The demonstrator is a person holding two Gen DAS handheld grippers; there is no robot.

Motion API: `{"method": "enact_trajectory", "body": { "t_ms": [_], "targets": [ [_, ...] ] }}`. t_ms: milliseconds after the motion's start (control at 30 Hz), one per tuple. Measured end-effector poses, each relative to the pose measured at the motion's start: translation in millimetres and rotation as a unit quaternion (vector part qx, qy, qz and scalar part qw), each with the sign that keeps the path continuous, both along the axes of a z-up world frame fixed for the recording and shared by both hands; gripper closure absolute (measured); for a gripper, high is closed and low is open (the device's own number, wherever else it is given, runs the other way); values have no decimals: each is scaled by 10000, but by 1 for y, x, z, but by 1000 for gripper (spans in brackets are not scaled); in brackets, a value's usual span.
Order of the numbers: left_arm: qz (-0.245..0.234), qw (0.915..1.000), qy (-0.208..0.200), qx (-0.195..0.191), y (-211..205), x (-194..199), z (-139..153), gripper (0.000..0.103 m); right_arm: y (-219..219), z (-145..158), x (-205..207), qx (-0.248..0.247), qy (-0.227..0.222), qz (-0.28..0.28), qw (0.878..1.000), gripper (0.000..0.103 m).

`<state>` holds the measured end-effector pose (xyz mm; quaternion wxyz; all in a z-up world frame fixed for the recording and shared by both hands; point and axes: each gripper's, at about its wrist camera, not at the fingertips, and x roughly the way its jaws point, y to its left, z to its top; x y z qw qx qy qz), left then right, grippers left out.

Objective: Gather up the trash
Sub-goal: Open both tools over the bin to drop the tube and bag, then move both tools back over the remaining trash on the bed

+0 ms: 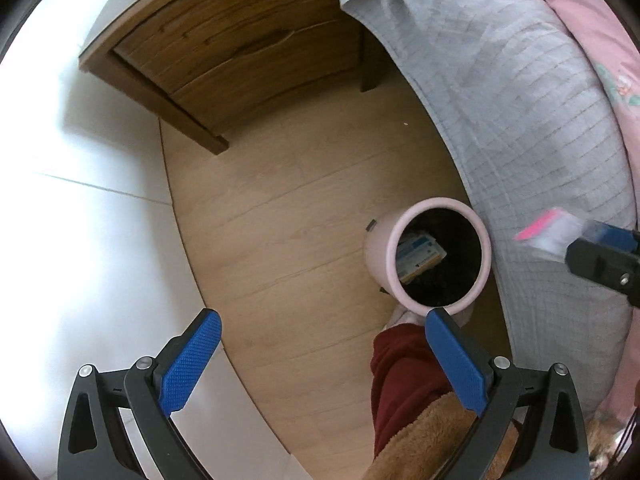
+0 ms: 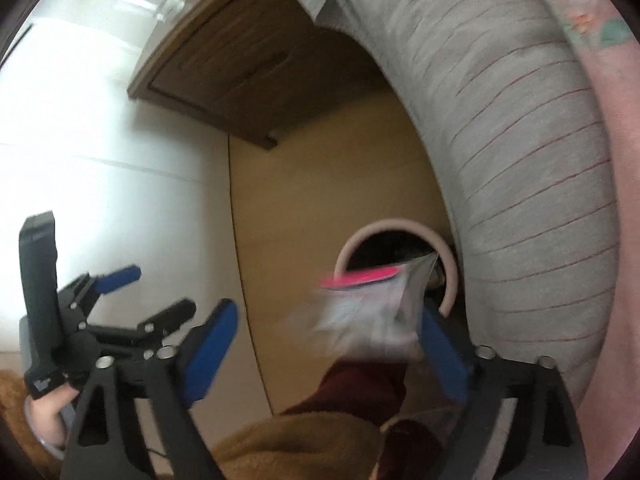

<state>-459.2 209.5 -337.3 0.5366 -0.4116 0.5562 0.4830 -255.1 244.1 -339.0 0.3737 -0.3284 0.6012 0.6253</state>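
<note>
Two grippers are showing: the left gripper [image 1: 322, 354] is hanging with its jaws spread and nothing between them over the wood floor [image 1: 288, 208], in front of one wooden nightstand [image 1: 240, 48]. To its right, one pink bin [image 1: 436, 256] is standing against the grey bedcover [image 1: 520, 120], one box [image 1: 420, 254] lying inside. The right gripper [image 2: 332, 344] is spread wide above the bin's rim, and one blurred pink-topped plastic bag [image 2: 372, 304] seems to be hanging loose against its right finger, partly hiding the bin's mouth.
</note>
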Motion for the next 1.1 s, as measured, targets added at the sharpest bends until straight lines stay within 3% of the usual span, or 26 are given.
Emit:
{"method": "enact_trajectory", "body": {
  "t_ms": [200, 467, 633, 733, 833, 933, 1067, 1100],
  "targets": [
    [-50, 10000, -72, 0, 5, 5, 4, 1, -14, 5, 18, -328, 461, -368, 9977, 9],
    [-160, 9998, -142, 54, 18, 21, 15, 1, -37, 21, 42, -414, 694, -831, 9933, 8],
    [-521, 9973, -460, 219, 33, 58, 43, 1, -54, 71, 74, 130, 641, -1277, 9897, 7],
    [-785, 9916, -890, 505, 52, 93, 74, 1, -68, 112, 110, 540, 574, -1932, 9780, 5],
    [-1282, 9784, -1433, 755, 72, 145, 110, 1, -81, 146, 151, 933, 376, -2647, 9591, 3],
    [-2002, 9596, -1782, 852, 85, 209, 137, 0, -96, 173, 201, 1046, -53, -3432, 9334, 2],
    [-3083, 9245, -2092, 804, 88, 298, 160, 0, -121, 192, 258, 986, -563, -4186, 9011, 2],
    [-3410, 9116, -2178, 726, 84, 327, 165, 0, -131, 195, 273, 954, -666, -4382, 8913, 2]
  ]
}}
